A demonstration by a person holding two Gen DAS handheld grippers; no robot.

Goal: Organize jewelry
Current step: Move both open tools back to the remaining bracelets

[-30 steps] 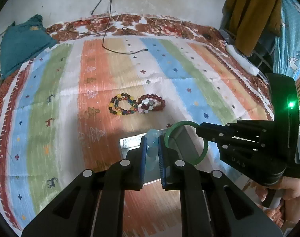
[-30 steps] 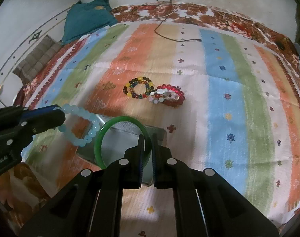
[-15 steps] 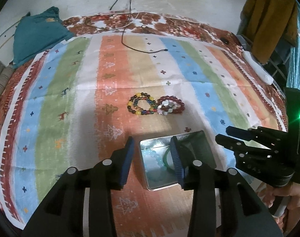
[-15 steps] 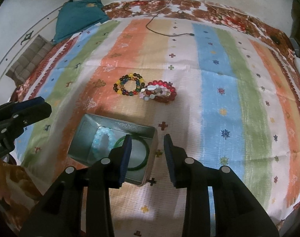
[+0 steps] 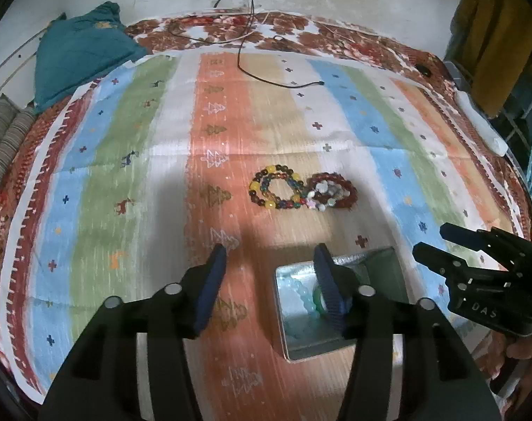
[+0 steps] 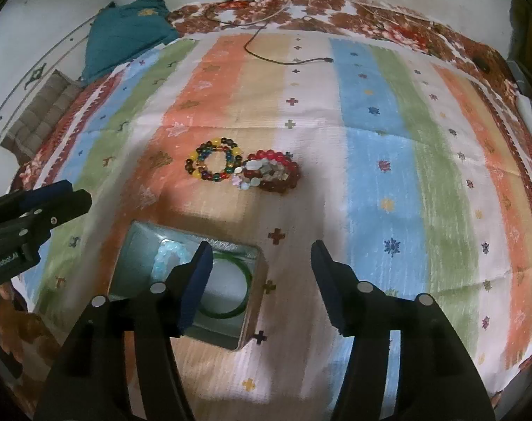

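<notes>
Gaping wide above striped cloth (image 6: 381,161), left claw (image 5: 271,266), right claw (image 6: 260,263), tin (image 6: 253,301) between.

Open rectangular metal tin (image 6: 251,310) sits on striped cloth. Inside: pale blue beaded bracelet (image 6: 167,258) lying on left side, smooth green bangle (image 6: 243,296) lying flat on right side, the two close together. Beyond the tin, well apart from it: multicoloured beaded bracelet (image 6: 213,163) flat on cloth, touching dark red beaded bracelet (image 6: 287,173); white-and-grey stone bracelet (image 6: 262,172) rests partly on the red one.
</notes>
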